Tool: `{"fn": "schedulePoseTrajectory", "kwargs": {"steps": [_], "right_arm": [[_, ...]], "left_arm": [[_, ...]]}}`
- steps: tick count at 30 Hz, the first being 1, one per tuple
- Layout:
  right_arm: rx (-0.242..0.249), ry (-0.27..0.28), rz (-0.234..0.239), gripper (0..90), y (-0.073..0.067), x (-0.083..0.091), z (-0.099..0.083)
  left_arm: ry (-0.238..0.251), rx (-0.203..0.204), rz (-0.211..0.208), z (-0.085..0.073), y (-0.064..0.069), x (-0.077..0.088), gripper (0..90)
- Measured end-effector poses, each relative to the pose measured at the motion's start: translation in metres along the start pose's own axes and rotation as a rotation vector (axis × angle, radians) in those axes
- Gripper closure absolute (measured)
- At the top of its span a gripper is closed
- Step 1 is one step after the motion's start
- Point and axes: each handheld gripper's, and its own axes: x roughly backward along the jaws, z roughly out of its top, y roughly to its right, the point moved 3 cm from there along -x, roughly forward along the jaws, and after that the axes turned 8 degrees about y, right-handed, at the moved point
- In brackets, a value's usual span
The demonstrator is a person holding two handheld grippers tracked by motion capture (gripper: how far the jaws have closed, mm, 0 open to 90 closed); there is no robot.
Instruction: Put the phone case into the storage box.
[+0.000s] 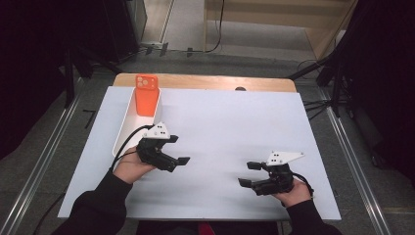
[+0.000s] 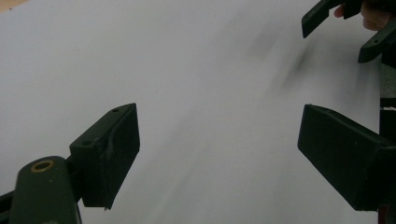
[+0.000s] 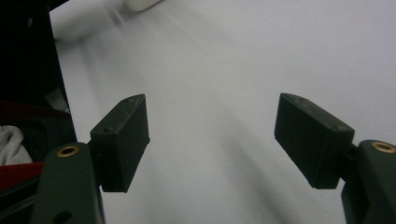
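Observation:
An orange phone (image 1: pixel 146 94) leans back-side up in a long white tray (image 1: pixel 125 128) at the table's left. My left gripper (image 1: pixel 177 150) hovers just right of the tray's near end and points right; its jaws stand wide apart with only white table between them (image 2: pixel 219 149). My right gripper (image 1: pixel 248 174) is near the front right and points left toward the other one. It is open too, with nothing between its pads (image 3: pixel 215 135). In the left gripper view the right gripper (image 2: pixel 345 28) shows at the top right corner.
A white sheet (image 1: pixel 230 127) covers the table, with a wooden strip (image 1: pixel 205 81) bare along the far edge. A corner of the white tray (image 3: pixel 142 3) appears at the top of the right gripper view. Dark stands and cables flank the table.

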Motion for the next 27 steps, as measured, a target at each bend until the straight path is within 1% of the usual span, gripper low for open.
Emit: {"fn": "schedulePoseTrajectory", "kwargs": {"steps": [6,9,11,15,16,18,20,27], "right_arm": [[0.000,-0.001,0.000,25.0,0.000,0.000,0.000],[-0.001,-0.001,0.000,25.0,0.000,0.000,0.000],[-0.001,-0.001,0.000,25.0,0.000,0.000,0.000],[-0.001,-0.002,0.000,25.0,0.000,0.000,0.000],[-0.001,-0.002,0.002,25.0,0.000,-0.001,0.000],[-0.002,-0.003,0.003,25.0,0.000,-0.001,0.000],[-0.002,-0.002,0.003,25.0,0.000,-0.001,0.000],[-0.002,-0.003,0.003,25.0,0.000,0.000,0.000]], "left_arm": [[-0.026,-0.012,-0.016,-0.007,0.007,0.000,13.3],[-0.030,-0.010,-0.024,-0.010,0.009,0.000,13.2],[-0.040,-0.012,-0.036,-0.013,0.012,-0.001,13.3],[-0.061,-0.016,-0.045,-0.019,0.016,-0.003,13.2],[-0.071,-0.024,-0.046,-0.021,0.017,-0.003,13.2],[-0.070,-0.037,-0.044,-0.023,0.019,-0.003,13.2],[-0.072,-0.035,-0.053,-0.025,0.021,-0.002,13.2],[-0.087,-0.043,-0.068,-0.032,0.026,-0.002,13.2]]}}
